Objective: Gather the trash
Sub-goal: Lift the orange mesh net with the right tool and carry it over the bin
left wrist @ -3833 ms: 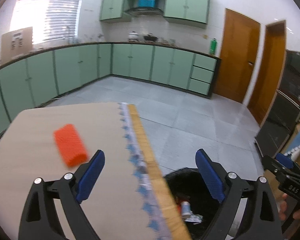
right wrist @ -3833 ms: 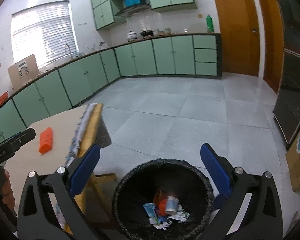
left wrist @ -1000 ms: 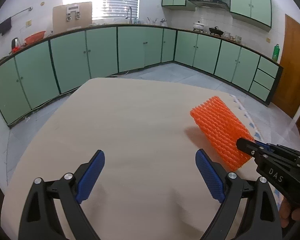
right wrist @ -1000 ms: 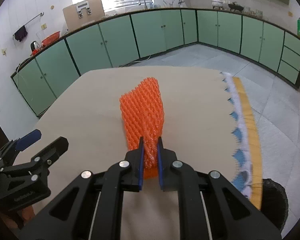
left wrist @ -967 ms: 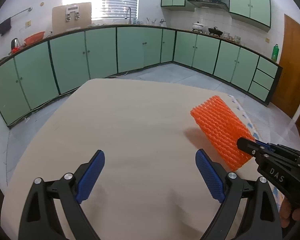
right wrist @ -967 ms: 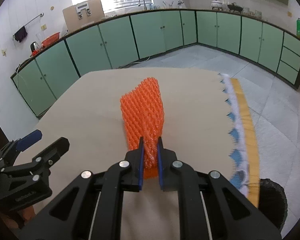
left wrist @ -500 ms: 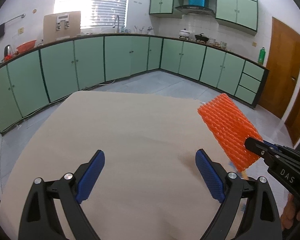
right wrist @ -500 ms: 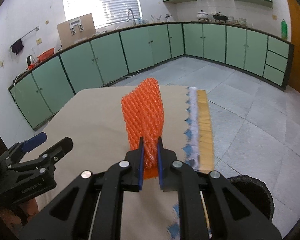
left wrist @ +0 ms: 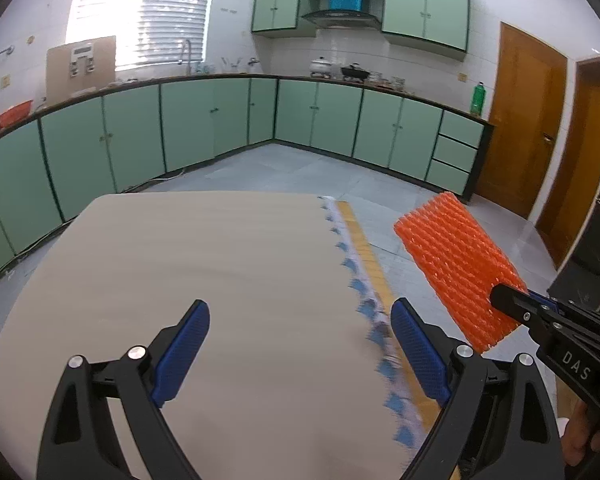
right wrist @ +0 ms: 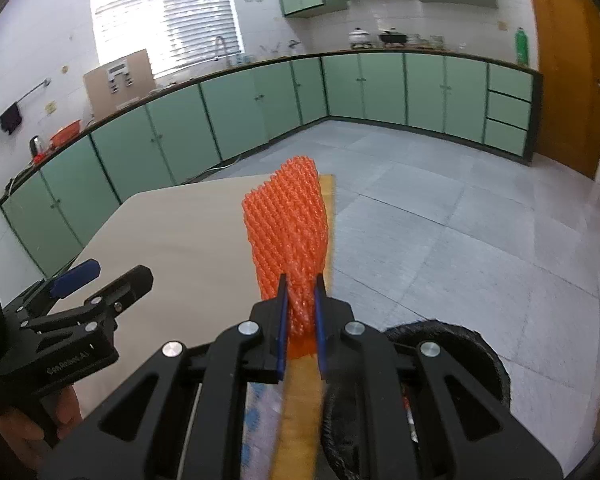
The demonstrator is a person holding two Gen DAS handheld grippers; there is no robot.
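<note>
My right gripper (right wrist: 300, 300) is clenched on the lower end of the orange foam net (right wrist: 286, 236), which stands upright off the table (left wrist: 180, 260), over its right edge. My left gripper (left wrist: 300, 344) is spread wide, holding nothing, above the tabletop. The black bin (right wrist: 484, 352) sits below on the floor; its contents are mostly hidden from me.

Green cabinets (left wrist: 188, 128) line white-tiled walls; bright blinded window (left wrist: 140, 16), grey floor (right wrist: 460, 216).
</note>
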